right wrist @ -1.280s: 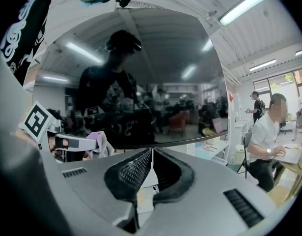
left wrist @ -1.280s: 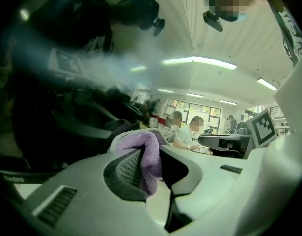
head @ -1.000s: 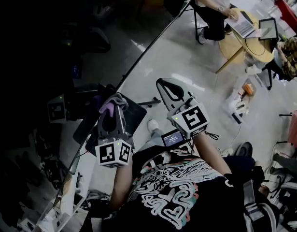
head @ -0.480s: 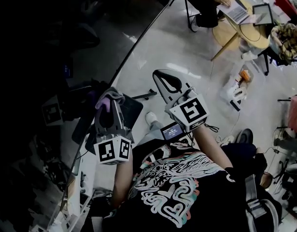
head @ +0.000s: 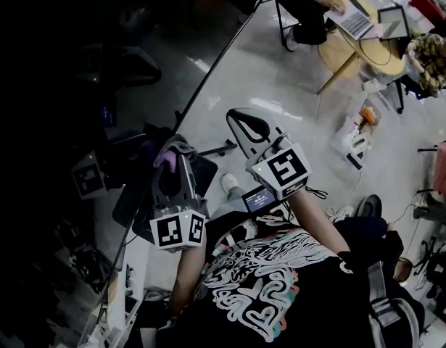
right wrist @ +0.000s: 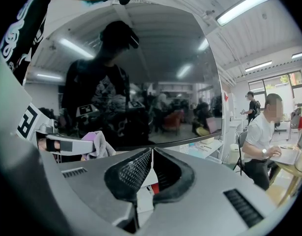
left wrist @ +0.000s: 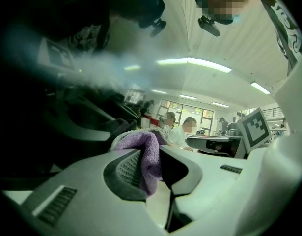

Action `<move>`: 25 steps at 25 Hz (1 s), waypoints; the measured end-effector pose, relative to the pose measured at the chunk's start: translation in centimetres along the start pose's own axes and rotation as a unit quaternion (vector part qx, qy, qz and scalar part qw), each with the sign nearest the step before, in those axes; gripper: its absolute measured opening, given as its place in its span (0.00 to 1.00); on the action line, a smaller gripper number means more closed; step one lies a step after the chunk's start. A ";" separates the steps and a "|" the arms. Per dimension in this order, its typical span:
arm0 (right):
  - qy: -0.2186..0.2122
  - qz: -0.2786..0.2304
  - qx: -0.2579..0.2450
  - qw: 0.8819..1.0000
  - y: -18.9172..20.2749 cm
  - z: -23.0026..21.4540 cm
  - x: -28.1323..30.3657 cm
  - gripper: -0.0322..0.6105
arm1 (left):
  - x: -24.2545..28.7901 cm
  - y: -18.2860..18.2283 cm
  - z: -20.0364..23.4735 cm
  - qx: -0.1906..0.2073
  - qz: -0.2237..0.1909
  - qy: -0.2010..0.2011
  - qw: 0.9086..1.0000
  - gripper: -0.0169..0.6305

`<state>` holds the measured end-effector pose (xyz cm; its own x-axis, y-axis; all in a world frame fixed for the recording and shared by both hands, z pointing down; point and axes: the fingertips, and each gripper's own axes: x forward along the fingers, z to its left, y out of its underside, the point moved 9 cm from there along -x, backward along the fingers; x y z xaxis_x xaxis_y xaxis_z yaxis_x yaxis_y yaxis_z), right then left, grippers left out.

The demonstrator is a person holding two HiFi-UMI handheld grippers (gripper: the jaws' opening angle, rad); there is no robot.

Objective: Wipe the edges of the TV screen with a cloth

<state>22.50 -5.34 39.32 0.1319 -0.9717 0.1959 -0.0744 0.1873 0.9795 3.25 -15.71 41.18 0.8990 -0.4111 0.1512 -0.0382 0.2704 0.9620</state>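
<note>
A large dark TV screen (head: 77,85) fills the left of the head view, and its thin lower edge (head: 208,71) runs diagonally. My left gripper (head: 172,162) is shut on a purple cloth (head: 167,156), which rests against that edge. From the left gripper view the cloth (left wrist: 143,149) bulges between the jaws close to the glass. My right gripper (head: 244,125) is shut and empty, held apart from the screen over the floor. In the right gripper view the screen (right wrist: 141,82) mirrors the person, and the cloth (right wrist: 99,146) shows at the left.
A person sits at a round wooden table (head: 360,46) with a laptop (head: 353,17) at the far right. Bags and boxes (head: 357,136) lie on the pale floor. A chair (head: 281,13) stands near the table. Cluttered shelving (head: 114,296) sits below the screen's near end.
The left gripper with the cloth has slid a little nearer along the screen's lower edge. The right gripper has hardly moved.
</note>
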 end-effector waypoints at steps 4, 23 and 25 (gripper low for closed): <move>0.004 0.001 0.002 1.000 -0.3 -0.2 0.7 0.10 | 0.7 -0.2 0.0 -0.005 0.006 0.012 1.000 0.13; 0.050 -0.005 0.026 0.998 -2.5 -10.7 0.9 0.10 | 9.3 -1.6 -3.9 -0.028 0.025 0.042 0.998 0.13; 0.048 -0.005 0.027 0.998 -2.3 -10.2 0.8 0.10 | 8.7 -1.6 -3.7 -0.029 0.023 0.039 0.999 0.13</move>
<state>32.86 -5.11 37.69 0.2264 -0.9548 0.1925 -0.1256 0.1673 0.9779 12.74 -16.47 40.15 0.9281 -0.3284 0.1752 -0.0575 0.3387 0.9392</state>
